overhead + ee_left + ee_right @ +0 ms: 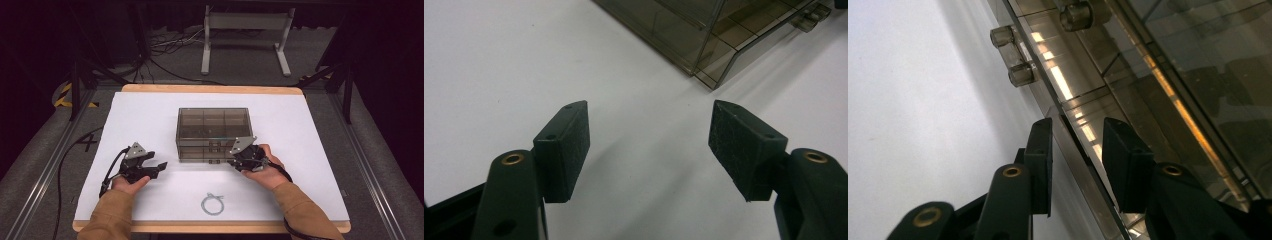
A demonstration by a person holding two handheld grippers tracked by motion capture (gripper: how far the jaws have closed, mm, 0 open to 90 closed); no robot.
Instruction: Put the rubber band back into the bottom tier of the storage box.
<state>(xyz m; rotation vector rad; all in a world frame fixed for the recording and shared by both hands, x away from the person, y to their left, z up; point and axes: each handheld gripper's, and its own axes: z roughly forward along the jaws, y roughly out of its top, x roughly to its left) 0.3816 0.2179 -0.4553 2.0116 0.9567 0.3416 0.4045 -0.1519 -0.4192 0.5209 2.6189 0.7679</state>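
Smoked clear box point(214, 134) stood mid-tabletop point(300, 150), right claw point(1077, 145) at its near edge.
Right claw's jaws straddled that edge's thin panel, pressure unclear; left claw point(159, 167) rested spread and empty to the left; a wire loop point(212, 204) lay nearer.

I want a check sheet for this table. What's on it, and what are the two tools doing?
Surface: white table, wooden edge.
Job's things: smoky clear box with compartments, drawer front at its lower edge.
Clutter: small coiled cord near the front edge.
Tools: left tool open over bare table; right tool partly open, jaws either side of the box's front panel edge; contact cannot be told.
Cables: one trailing from each tool; more on the floor.
Surroundings: grey metal stand, dark floor.
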